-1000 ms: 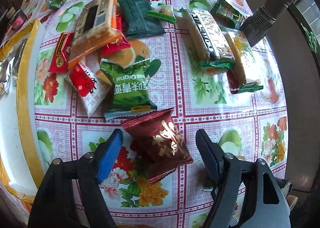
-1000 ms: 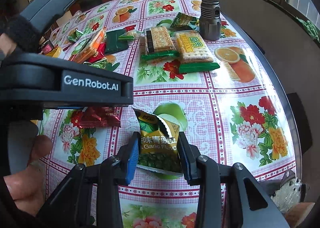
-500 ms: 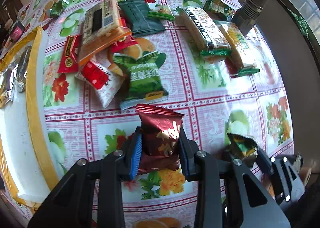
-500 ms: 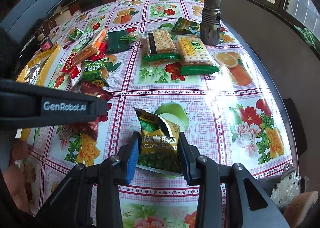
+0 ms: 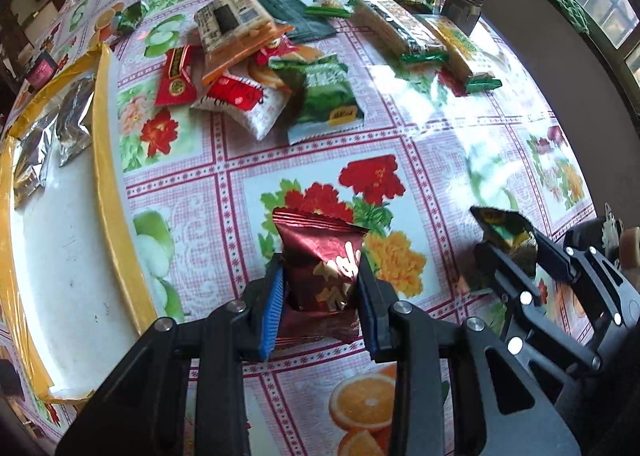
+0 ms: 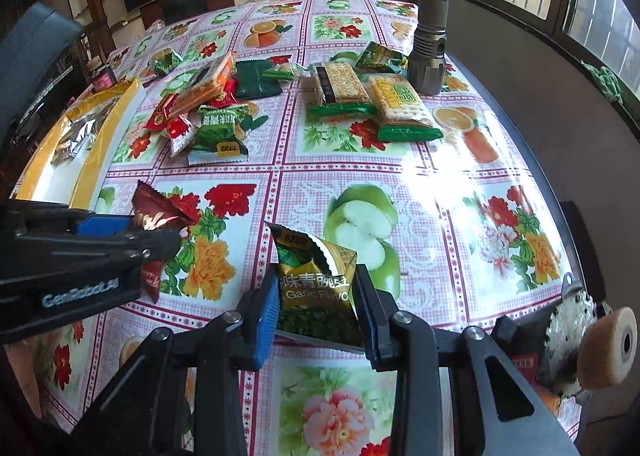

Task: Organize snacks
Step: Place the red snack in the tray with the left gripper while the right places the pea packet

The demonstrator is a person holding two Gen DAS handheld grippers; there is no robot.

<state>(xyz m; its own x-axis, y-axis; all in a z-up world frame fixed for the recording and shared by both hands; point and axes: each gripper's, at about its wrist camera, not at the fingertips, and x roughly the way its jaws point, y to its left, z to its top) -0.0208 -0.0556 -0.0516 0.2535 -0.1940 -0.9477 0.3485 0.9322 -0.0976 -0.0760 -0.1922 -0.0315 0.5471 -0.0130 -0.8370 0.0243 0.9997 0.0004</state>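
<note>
The near half of the worktop (image 6: 460,192) lies bare and open to a pass. Further back a loose heap of snack packets (image 6: 208,108) blocks the middle, two cracker packs (image 6: 372,100) and an upright metal flashlight (image 6: 430,32) crowd the far right edge, and a yellow-rimmed tray (image 5: 106,160) lines the left edge.

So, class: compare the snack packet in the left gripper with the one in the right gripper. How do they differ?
The dark red foil packet is plain maroon with gold lettering; the garlic pea packet is gold and green. The dark red foil packet looks sealed, while the garlic pea packet's top is torn open. Both stand upright, each clamped in its own gripper.
</note>
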